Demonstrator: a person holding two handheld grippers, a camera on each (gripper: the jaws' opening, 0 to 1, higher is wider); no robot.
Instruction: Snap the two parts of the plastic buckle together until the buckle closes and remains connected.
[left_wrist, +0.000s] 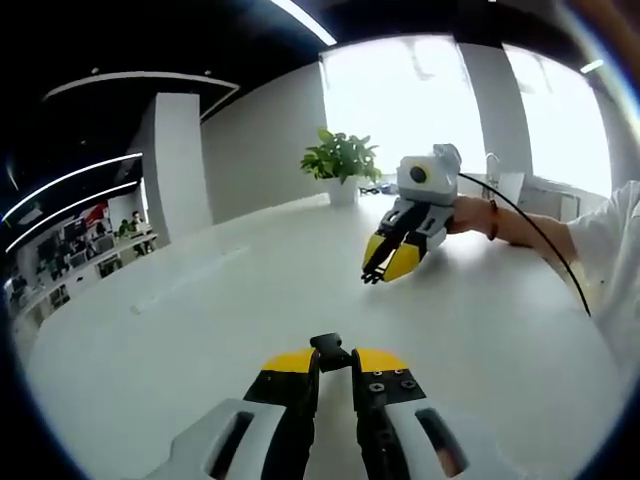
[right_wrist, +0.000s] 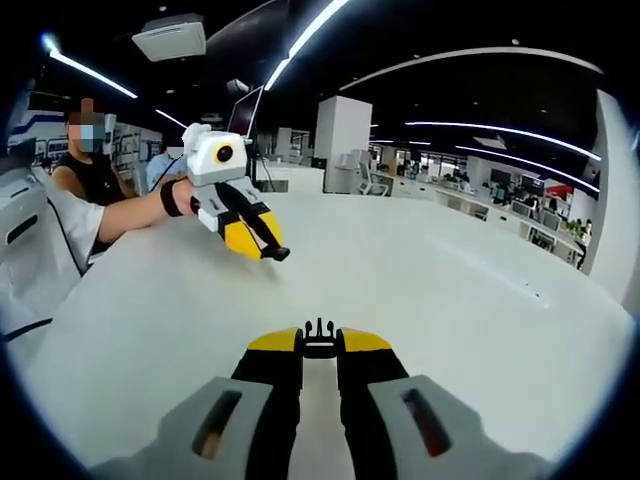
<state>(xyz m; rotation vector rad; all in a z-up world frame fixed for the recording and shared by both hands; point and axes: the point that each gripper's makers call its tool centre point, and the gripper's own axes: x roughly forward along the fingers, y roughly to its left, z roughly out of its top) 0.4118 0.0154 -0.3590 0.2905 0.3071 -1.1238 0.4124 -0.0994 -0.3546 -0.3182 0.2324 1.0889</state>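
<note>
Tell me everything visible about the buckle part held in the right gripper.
The pronged buckle part is small, black and looks like plastic. It sits clamped between the right gripper's yellow-tipped jaws, its prongs poking forward past the tips. It is held above the white table, not touching it. In the left gripper view it shows as a dark bit at that gripper's tips, well apart from the other part.

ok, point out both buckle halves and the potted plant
socket half (left_wrist: 329, 350), left gripper view, black body between the tongs.
pronged half (right_wrist: 318, 340), right gripper view, its prongs above the tongs.
potted plant (left_wrist: 341, 157), left gripper view, leaves.
</note>
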